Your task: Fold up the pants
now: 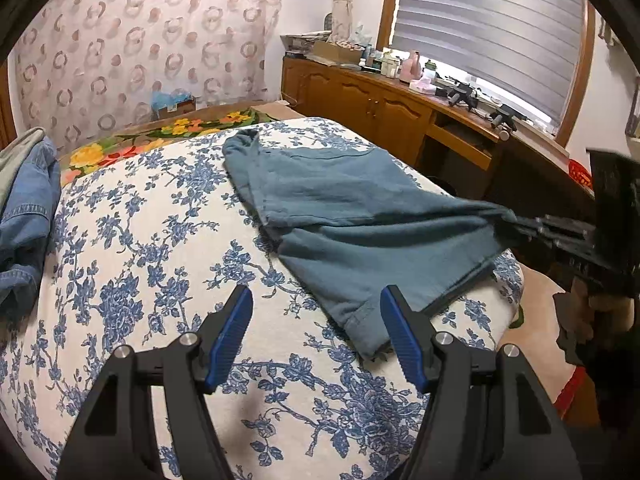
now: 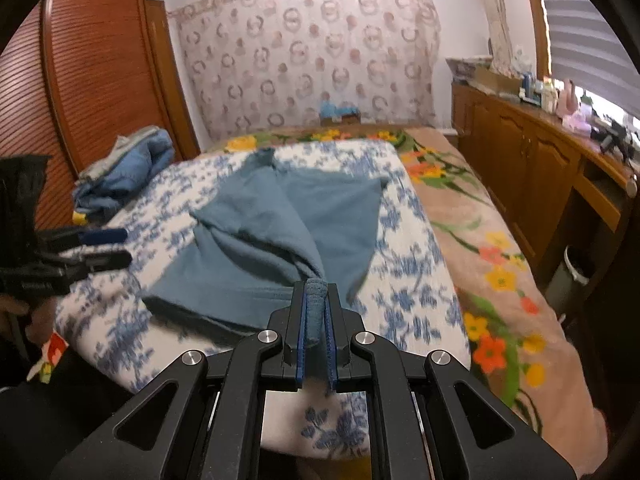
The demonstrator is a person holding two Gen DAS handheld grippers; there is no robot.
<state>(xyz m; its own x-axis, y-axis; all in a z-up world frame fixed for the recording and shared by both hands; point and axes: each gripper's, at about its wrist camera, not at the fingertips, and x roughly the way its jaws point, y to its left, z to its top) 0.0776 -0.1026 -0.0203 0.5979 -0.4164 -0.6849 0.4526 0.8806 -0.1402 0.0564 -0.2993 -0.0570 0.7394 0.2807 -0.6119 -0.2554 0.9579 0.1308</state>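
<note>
Two grippers are in my view, and only one has cloth in it. My right gripper (image 2: 316,304) is clamped on a bunched edge of the teal pants (image 2: 256,236), the fabric pinched between its blue pads (image 2: 301,344) and drawn up in a taut ridge from the rest of the garment. My left gripper (image 1: 316,320) hangs with its jaws standing wide, nothing between them, just above the white cover with blue flowers (image 1: 132,248) and right beside the near hem of the pants (image 1: 352,216). From the left wrist view I can see the right gripper (image 1: 524,226) at the far right edge, pulling a corner of the cloth off the side of the bed. The pants lie spread across the middle of that cover, partly doubled over (the upper layer creased diagonally). A heap of denim clothing (image 1: 24,216) sits at the cover's left edge, well apart from the pants. Under the cover is a pinkish floral blanket (image 2: 496,248), and a wooden cabinet (image 1: 372,104) runs along the wall below the window blind (image 1: 492,24).
</note>
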